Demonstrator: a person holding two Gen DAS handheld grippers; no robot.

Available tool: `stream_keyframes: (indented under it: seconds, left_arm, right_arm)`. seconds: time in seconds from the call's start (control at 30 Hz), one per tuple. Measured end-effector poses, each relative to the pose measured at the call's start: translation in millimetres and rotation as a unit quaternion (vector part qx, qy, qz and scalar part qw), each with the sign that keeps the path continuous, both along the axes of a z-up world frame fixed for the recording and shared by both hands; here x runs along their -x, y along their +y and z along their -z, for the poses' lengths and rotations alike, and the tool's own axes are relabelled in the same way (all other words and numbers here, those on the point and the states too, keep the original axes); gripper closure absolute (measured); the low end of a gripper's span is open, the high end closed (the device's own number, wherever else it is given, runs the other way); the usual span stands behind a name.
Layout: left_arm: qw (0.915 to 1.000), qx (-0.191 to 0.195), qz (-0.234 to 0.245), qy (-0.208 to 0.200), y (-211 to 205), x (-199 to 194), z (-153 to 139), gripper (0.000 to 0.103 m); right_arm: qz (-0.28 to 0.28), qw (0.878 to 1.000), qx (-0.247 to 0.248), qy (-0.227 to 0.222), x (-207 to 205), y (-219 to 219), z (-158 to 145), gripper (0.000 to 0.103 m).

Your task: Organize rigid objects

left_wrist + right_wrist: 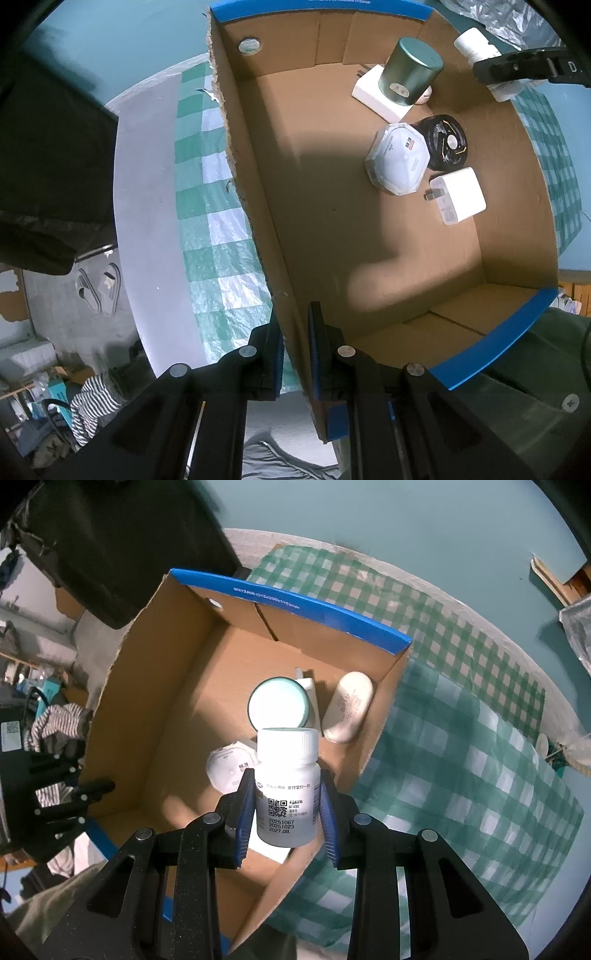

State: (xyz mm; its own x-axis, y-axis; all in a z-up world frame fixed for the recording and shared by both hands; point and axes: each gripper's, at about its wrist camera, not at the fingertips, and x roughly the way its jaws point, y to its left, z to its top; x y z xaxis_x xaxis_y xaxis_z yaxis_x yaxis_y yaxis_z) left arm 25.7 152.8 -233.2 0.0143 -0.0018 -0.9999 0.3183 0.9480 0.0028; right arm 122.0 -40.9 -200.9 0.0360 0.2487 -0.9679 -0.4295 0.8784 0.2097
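Note:
My left gripper (295, 332) points straight down, shut on the side wall of an open cardboard box (255, 206) with blue rims. My right gripper (288, 812) is shut on a white pill bottle (288, 790), held upright above the box's right part. On the box floor lie a green tin (412, 72) standing on a flat white box (380, 98), a white octagonal packet (397, 162), a black round item (445, 142) and a white charger plug (458, 195). A white oval case (349, 712) lies beside the tin.
The box stands on a green-and-white checked cloth (461, 738) over a round pale table (147, 206). A black bag (122, 542) sits behind the box. Slippers (99, 288) and striped fabric (92, 402) lie on the floor below the table edge.

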Motion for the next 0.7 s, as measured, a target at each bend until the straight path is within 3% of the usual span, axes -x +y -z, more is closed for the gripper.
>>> stream_keyframes:
  seconds: [0.2, 0.57, 0.7]
  left_arm:
    - [1.0000, -0.001, -0.010, -0.001, 2, 0, -1, 0.091]
    - [0.9994, -0.007, -0.030, -0.016, 5, -6, -13, 0.091]
    - [0.9983, -0.007, -0.048, -0.032, 8, -12, -27, 0.091]
  right_arm:
    - [0.002, 1.000, 0.000, -0.004, -1, 0, 0, 0.071]
    - [0.028, 0.999, -0.006, -0.043, 2, -22, -34, 0.036]
    - [0.052, 0.996, -0.012, -0.070, 3, -39, -58, 0.035]
